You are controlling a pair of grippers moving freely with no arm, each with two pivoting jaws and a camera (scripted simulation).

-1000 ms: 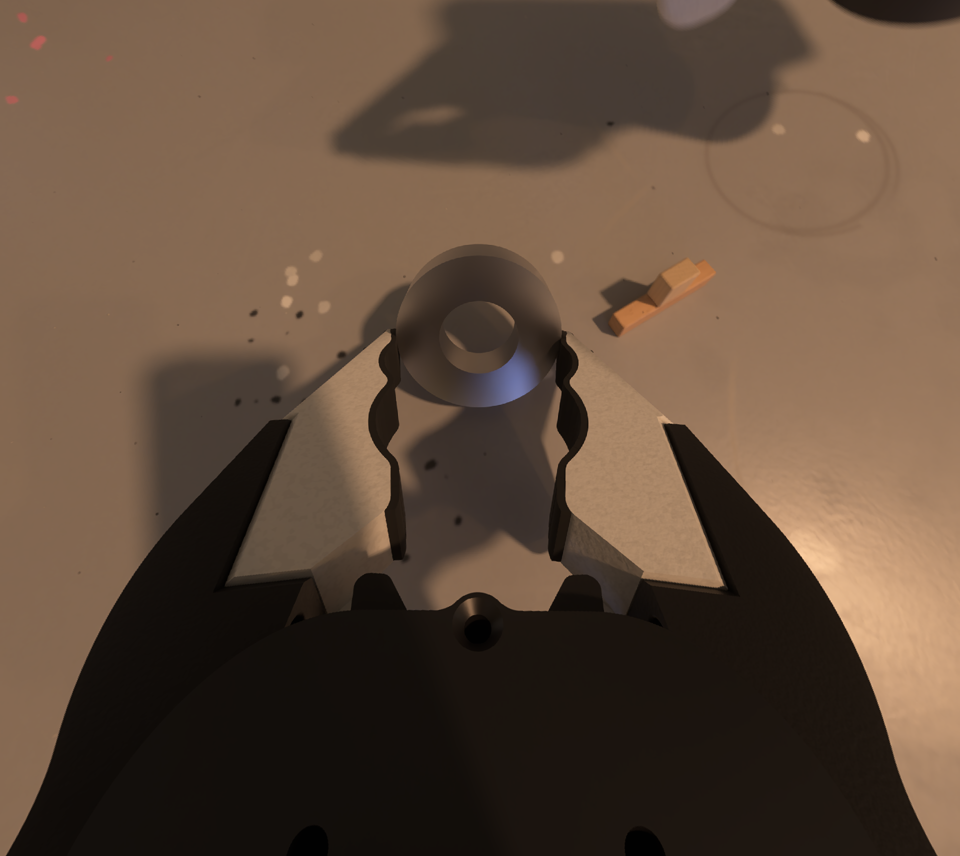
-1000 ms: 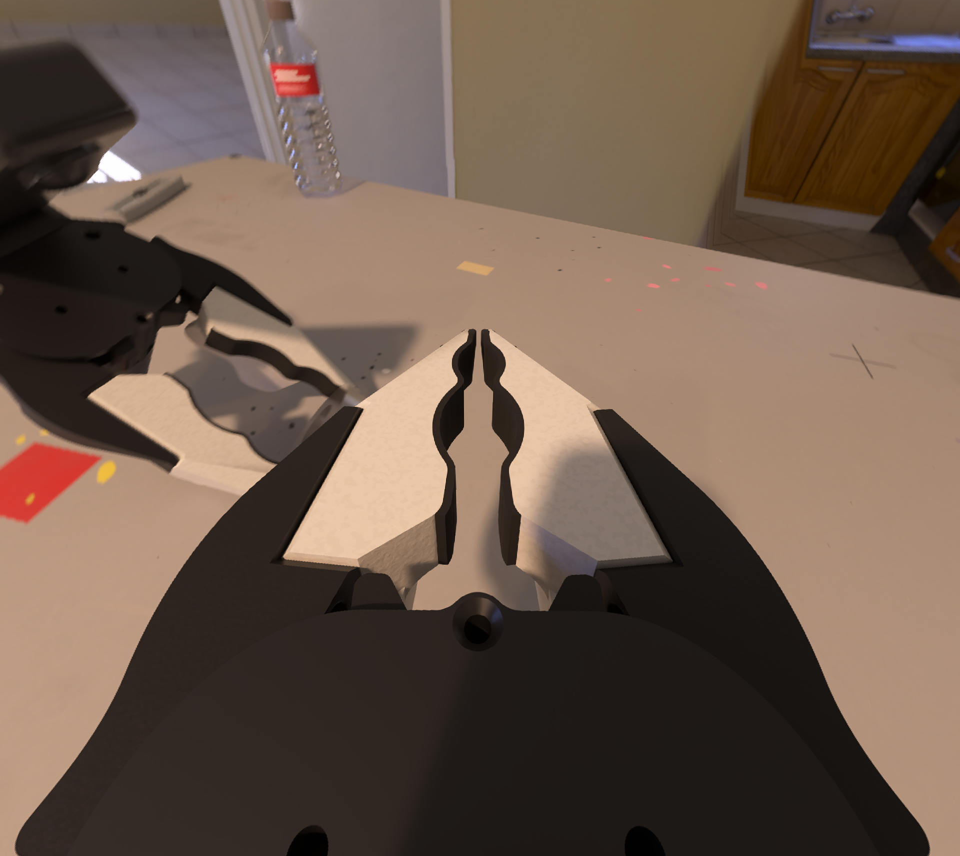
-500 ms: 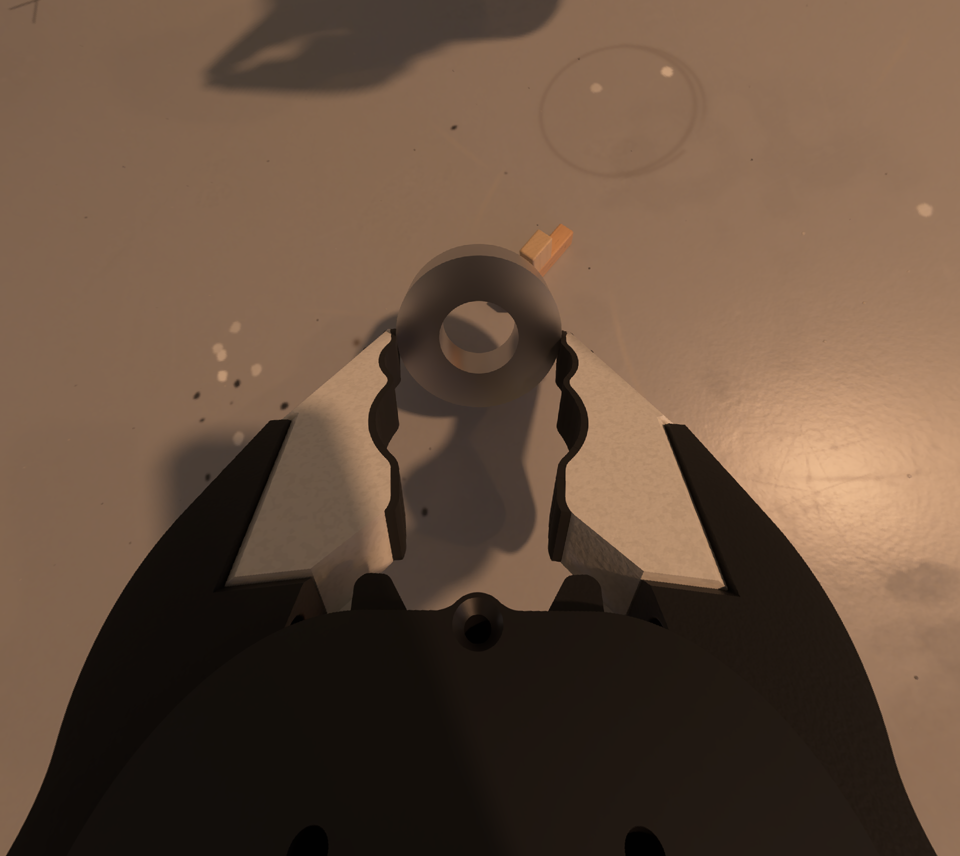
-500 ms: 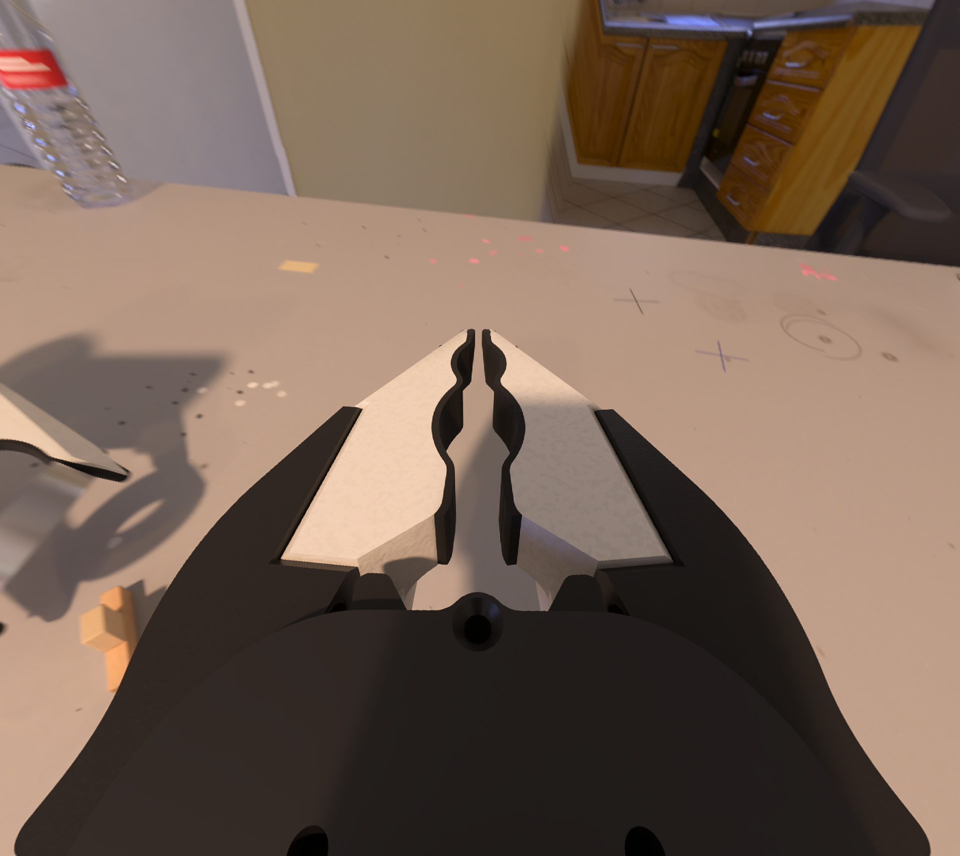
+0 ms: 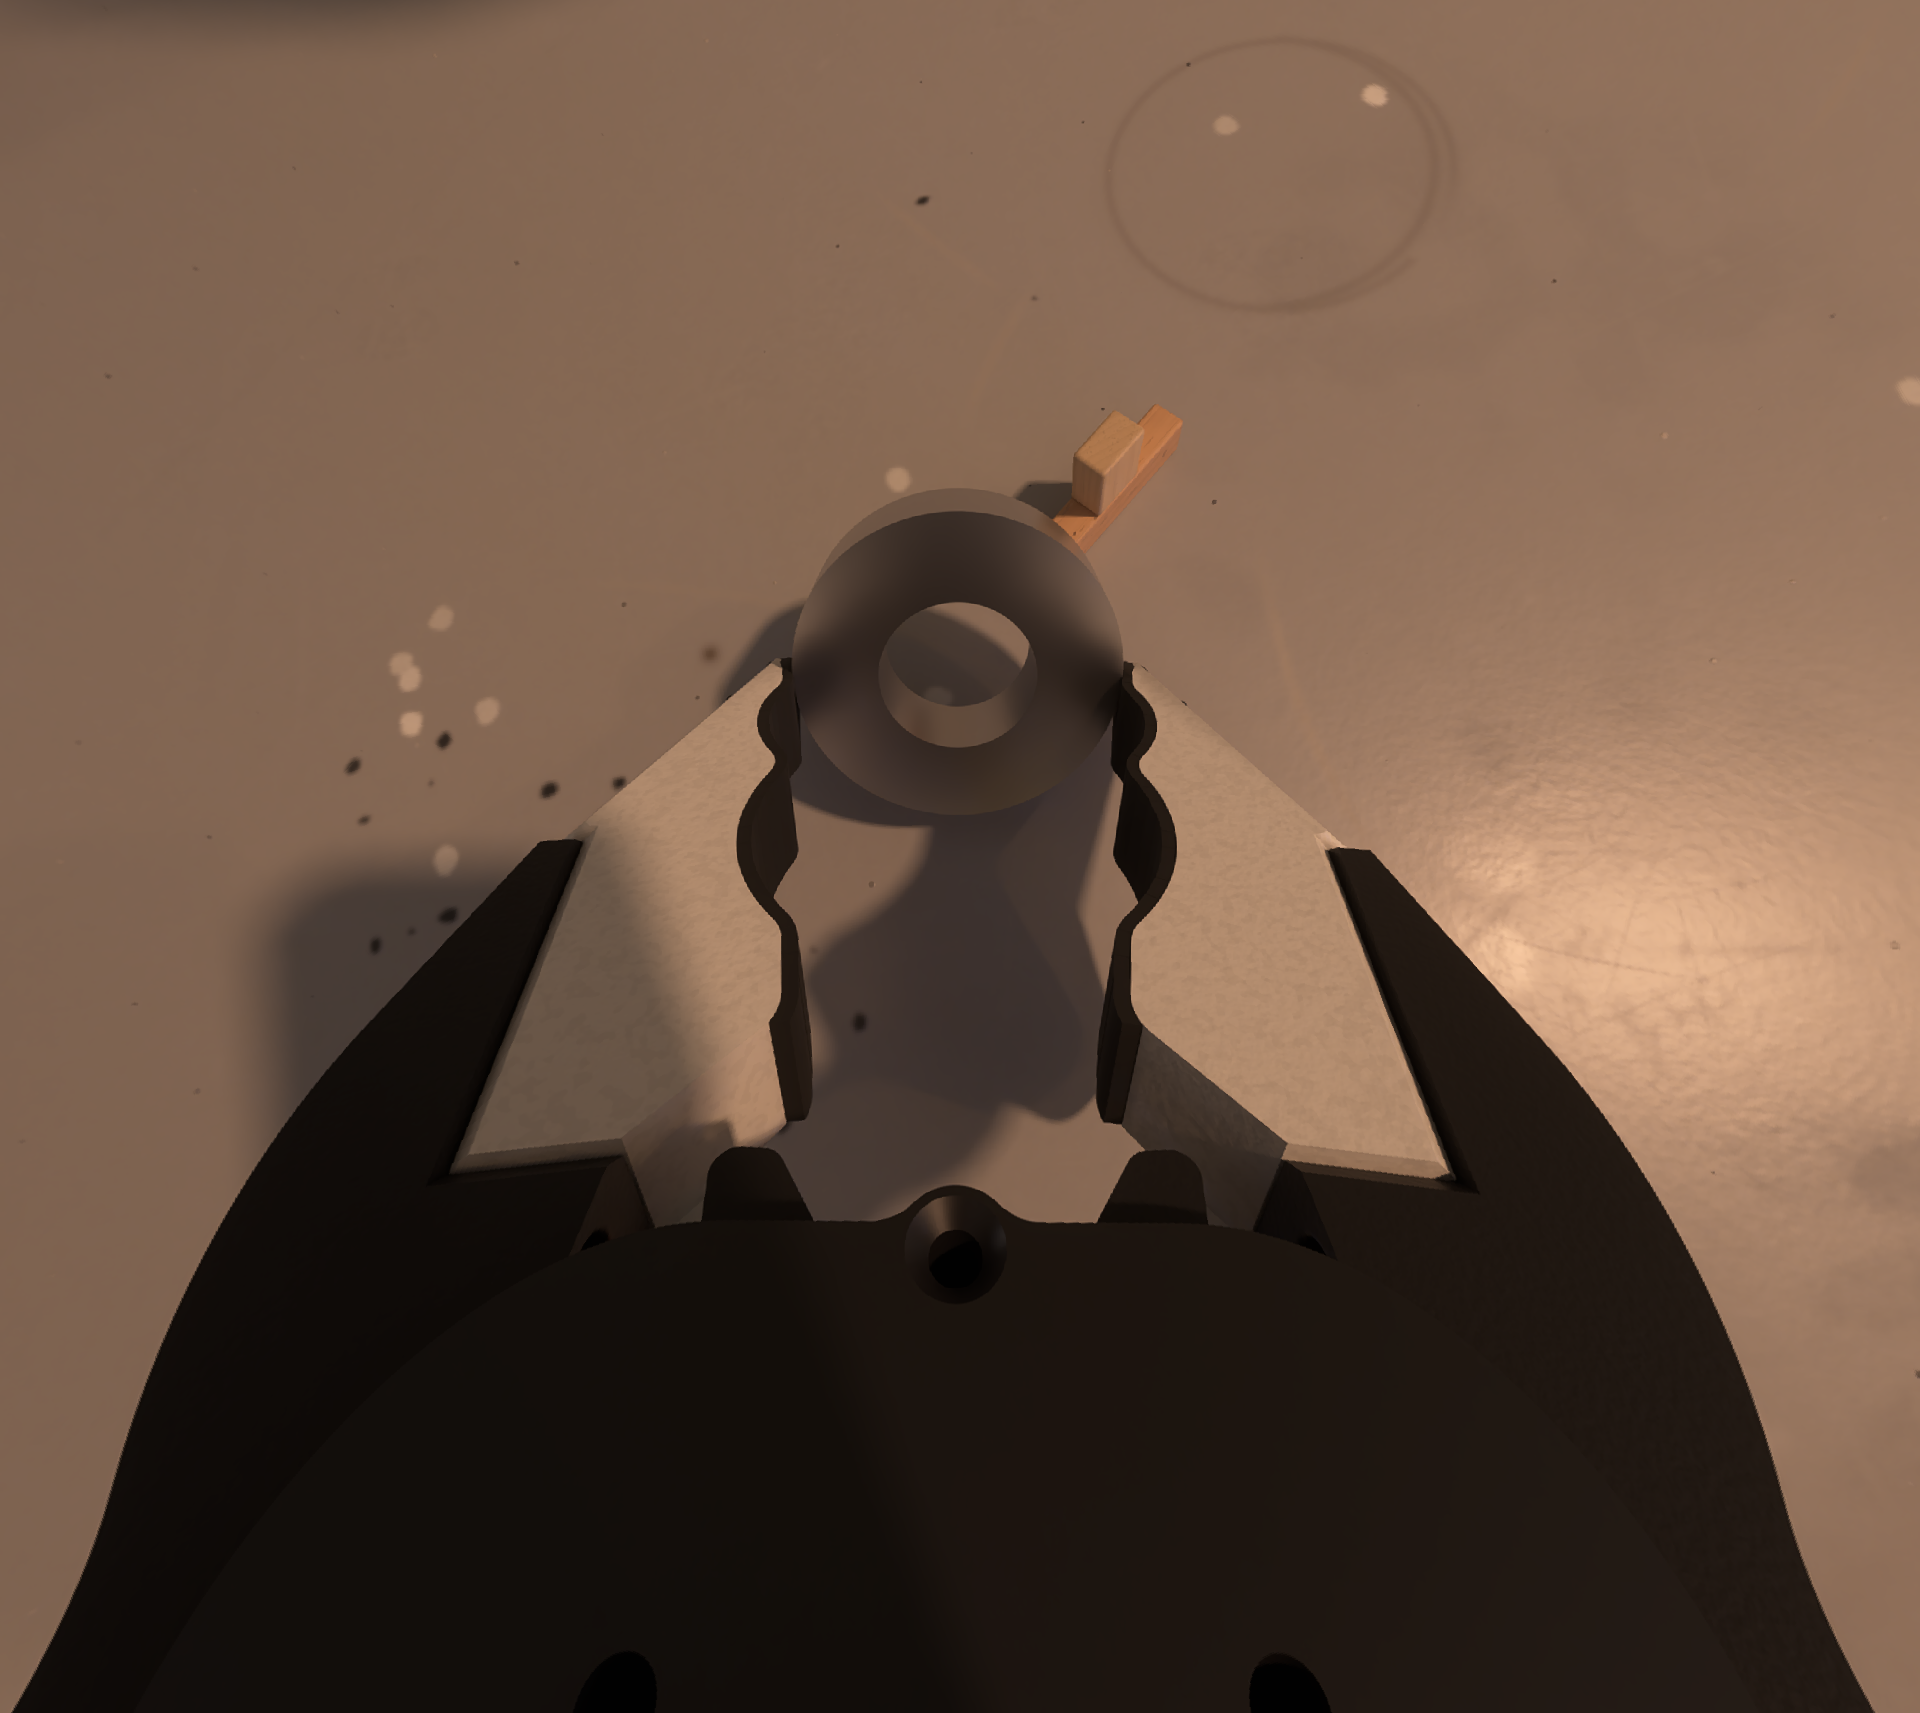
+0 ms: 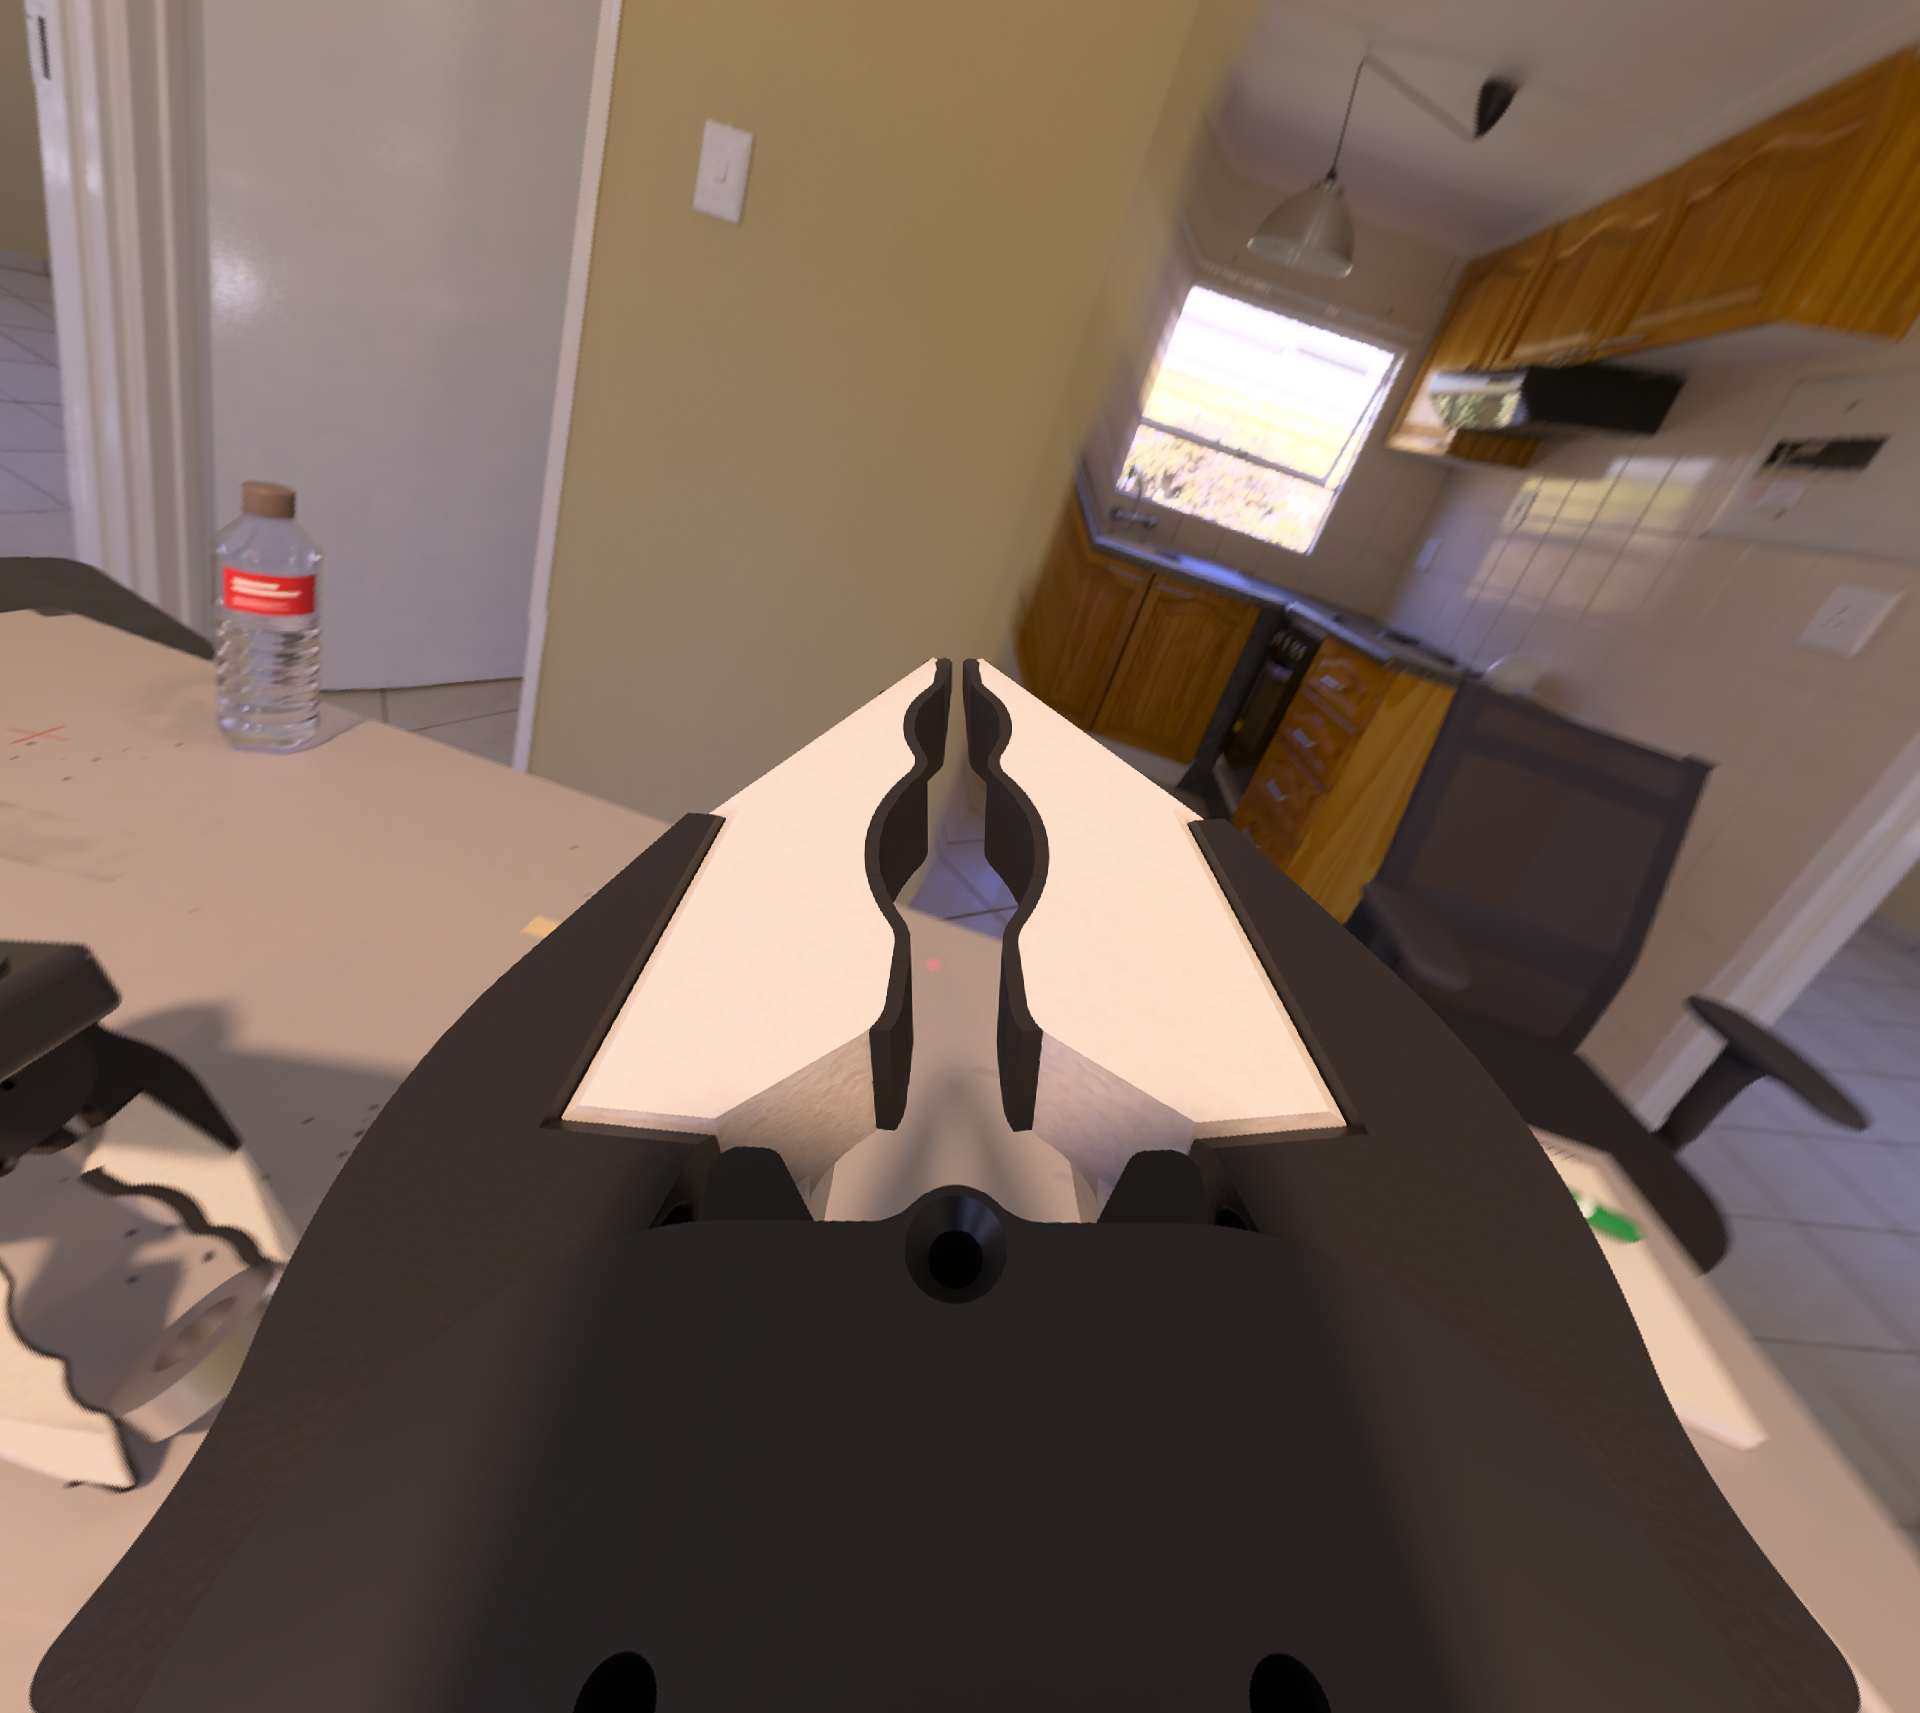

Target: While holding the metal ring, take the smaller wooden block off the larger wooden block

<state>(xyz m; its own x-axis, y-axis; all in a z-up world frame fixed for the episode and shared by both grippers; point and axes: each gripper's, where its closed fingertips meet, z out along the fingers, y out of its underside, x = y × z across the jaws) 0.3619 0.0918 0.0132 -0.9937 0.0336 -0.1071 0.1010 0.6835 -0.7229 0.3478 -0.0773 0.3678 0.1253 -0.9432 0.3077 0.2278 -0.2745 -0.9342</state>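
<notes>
My left gripper (image 5: 956, 676) is shut on the grey metal ring (image 5: 862, 728), held by its fingertips above the table. Just beyond the ring, the smaller wooden block (image 5: 1107, 463) sits on the larger, flat wooden block (image 5: 1127, 484), whose near end is hidden behind the ring. My right gripper (image 6: 954, 671) is shut and empty, raised and tilted up toward the kitchen. The left gripper with the ring (image 6: 197, 1331) also shows at the lower left of the right wrist view. The blocks do not show in that view.
A clear plastic bottle (image 6: 267, 624) with a red label stands at the table's far left edge. A faint drawn circle (image 5: 1278, 172) lies on the table beyond the blocks. An office chair (image 6: 1558, 925) stands past the table's right edge.
My right gripper has risen and tilted upward, so the blocks left its view. In the left wrist view the blocks have drifted slightly right of the ring, which stays held.
</notes>
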